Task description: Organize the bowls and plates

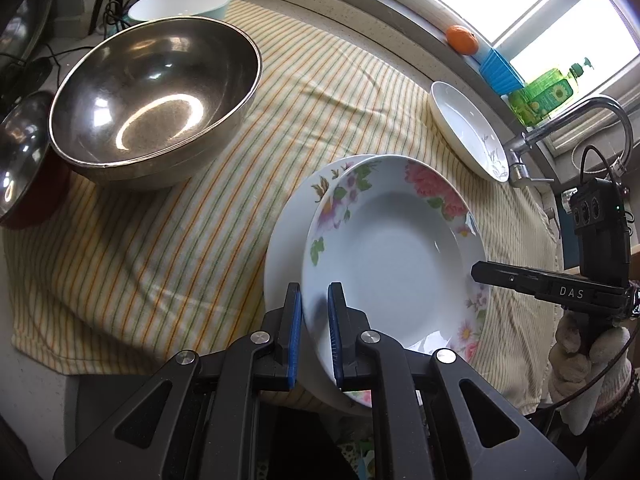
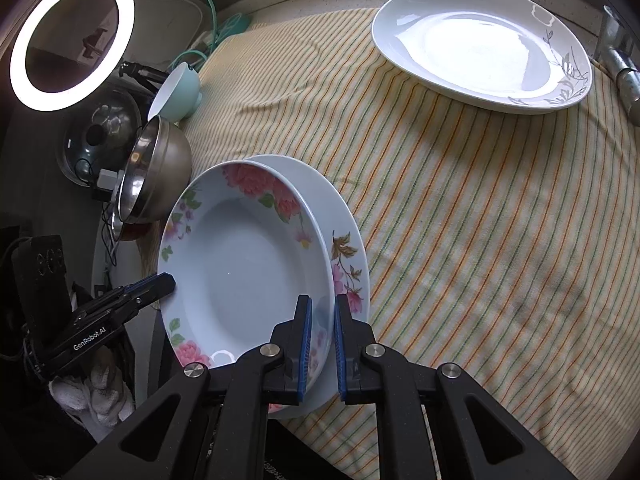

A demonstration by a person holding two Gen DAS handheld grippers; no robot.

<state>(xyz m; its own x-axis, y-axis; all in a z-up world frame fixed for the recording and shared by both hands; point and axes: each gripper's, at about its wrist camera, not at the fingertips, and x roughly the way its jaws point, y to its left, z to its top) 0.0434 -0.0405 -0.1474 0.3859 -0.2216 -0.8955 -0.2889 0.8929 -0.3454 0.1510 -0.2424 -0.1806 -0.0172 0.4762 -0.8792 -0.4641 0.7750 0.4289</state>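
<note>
A deep white plate with pink flowers (image 1: 392, 256) (image 2: 248, 264) is held by its rim from two opposite sides. My left gripper (image 1: 315, 312) is shut on its near-left rim, and its tip shows in the right wrist view (image 2: 166, 282). My right gripper (image 2: 322, 332) is shut on the opposite rim, its tip (image 1: 478, 272) at the plate's right edge. Directly under it lies a second, wider floral plate (image 1: 282, 248) (image 2: 346, 232) on the striped cloth (image 1: 160, 248). Whether the two plates touch I cannot tell.
A big steel bowl (image 1: 156, 96) (image 2: 160, 176) and a white-and-teal bowl (image 1: 180, 0) (image 2: 176, 96) stand at the far left. A white plate with grey leaves (image 1: 468, 132) (image 2: 480, 44) lies by the faucet (image 1: 568, 120). An orange (image 1: 462, 39) rests on the sill. A ring light (image 2: 72, 40) glows.
</note>
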